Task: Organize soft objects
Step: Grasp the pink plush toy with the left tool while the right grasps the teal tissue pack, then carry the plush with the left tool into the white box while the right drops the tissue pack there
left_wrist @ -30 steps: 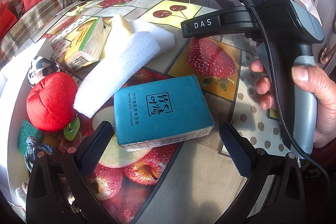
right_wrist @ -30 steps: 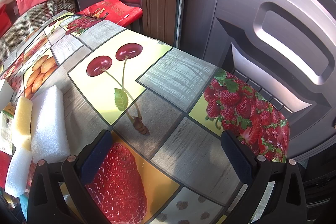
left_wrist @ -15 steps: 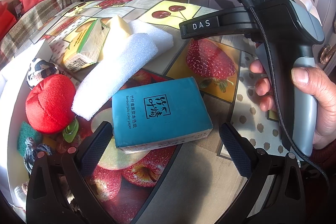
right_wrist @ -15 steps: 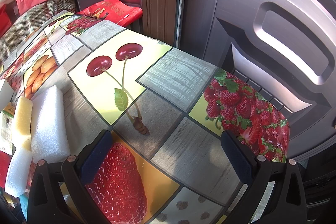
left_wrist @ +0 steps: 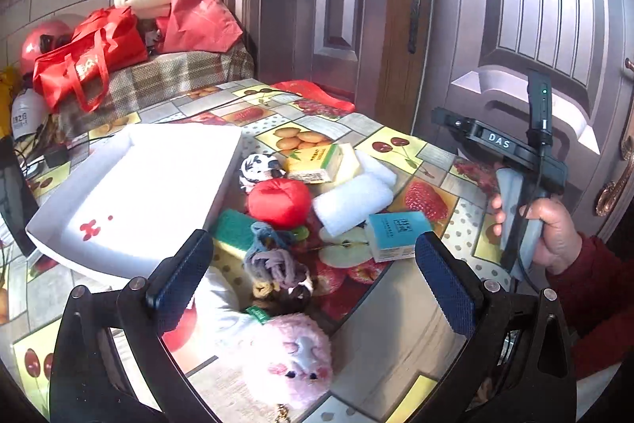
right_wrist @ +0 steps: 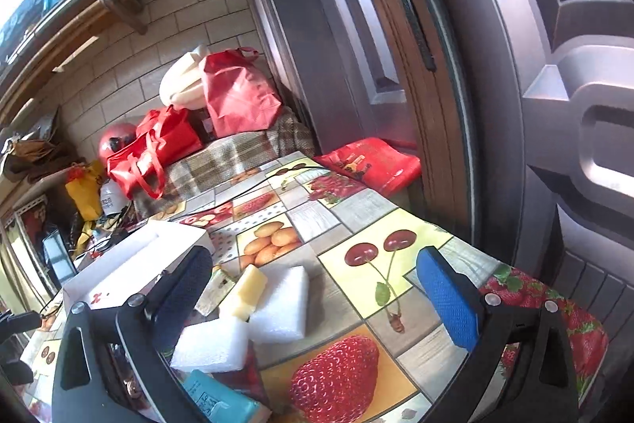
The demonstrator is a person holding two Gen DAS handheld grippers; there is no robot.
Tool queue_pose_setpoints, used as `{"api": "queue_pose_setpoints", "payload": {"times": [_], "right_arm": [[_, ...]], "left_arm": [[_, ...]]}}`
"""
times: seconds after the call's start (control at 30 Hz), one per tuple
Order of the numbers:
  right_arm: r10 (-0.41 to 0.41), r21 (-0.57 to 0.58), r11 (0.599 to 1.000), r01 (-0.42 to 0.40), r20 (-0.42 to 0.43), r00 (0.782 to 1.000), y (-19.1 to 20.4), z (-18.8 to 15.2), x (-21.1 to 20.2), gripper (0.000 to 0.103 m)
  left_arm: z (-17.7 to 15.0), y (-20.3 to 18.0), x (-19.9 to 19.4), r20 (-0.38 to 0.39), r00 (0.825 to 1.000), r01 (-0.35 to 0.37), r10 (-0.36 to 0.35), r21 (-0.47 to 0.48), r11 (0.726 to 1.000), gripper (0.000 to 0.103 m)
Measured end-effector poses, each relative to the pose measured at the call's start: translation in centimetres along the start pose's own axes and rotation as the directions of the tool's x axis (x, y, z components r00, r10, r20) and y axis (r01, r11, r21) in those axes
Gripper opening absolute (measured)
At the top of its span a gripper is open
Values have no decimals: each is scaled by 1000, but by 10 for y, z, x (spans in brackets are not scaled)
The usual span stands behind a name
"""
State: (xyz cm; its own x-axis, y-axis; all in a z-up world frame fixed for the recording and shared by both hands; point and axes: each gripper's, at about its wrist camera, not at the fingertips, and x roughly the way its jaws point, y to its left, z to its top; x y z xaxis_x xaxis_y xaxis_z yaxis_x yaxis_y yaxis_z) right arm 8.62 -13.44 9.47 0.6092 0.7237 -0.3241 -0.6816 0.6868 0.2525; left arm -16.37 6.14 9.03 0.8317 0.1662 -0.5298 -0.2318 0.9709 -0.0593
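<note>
Soft objects lie in a pile on the fruit-print tablecloth (left_wrist: 400,141): a red plush tomato (left_wrist: 279,201), a blue tissue pack (left_wrist: 396,234), white foam blocks (left_wrist: 350,203), a yellow sponge (left_wrist: 348,161), a green-yellow tissue pack (left_wrist: 313,163), a black-and-white plush (left_wrist: 257,169), a grey knotted cloth (left_wrist: 271,260) and a pink plush (left_wrist: 291,367). My left gripper (left_wrist: 313,278) is open and empty, raised above the near end of the pile. My right gripper (right_wrist: 317,300) is open and empty above the foam blocks (right_wrist: 281,300); it also shows in the left wrist view (left_wrist: 503,145).
A white open box (left_wrist: 130,193) stands left of the pile. Red bags (left_wrist: 95,54) sit on a plaid-covered bench behind the table. A dark door (left_wrist: 515,6) is close on the right. A dark screen (left_wrist: 12,193) stands at the far left edge.
Both grippers have pulled up and back from the table. The left view now takes in the whole pile and the white box; the blue tissue pack is farther off. Both stay open.
</note>
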Motion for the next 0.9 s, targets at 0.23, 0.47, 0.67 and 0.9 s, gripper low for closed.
{"api": "queue_pose_setpoints", "payload": {"times": [0.23,0.47,0.67,0.9], "right_arm": [[196,-233,930,-284,-340,920,45,-28,23,103],[161,-347,853,-390,-535,829,64,-57,38,103],[77,-469,779,-417,-587,806,80,-76,48,99],[141,-469,716,-517,-628,765,88,-86,30,49]], "left_arm": [[-51,26,4,-199,980,9,-25,-77,997,103],[-66,10,41,-327,943,25,-55,-94,995,95],[-64,9,59,-354,931,50,-86,-109,993,63],[-71,0,36,-308,944,103,-117,-60,993,49]]}}
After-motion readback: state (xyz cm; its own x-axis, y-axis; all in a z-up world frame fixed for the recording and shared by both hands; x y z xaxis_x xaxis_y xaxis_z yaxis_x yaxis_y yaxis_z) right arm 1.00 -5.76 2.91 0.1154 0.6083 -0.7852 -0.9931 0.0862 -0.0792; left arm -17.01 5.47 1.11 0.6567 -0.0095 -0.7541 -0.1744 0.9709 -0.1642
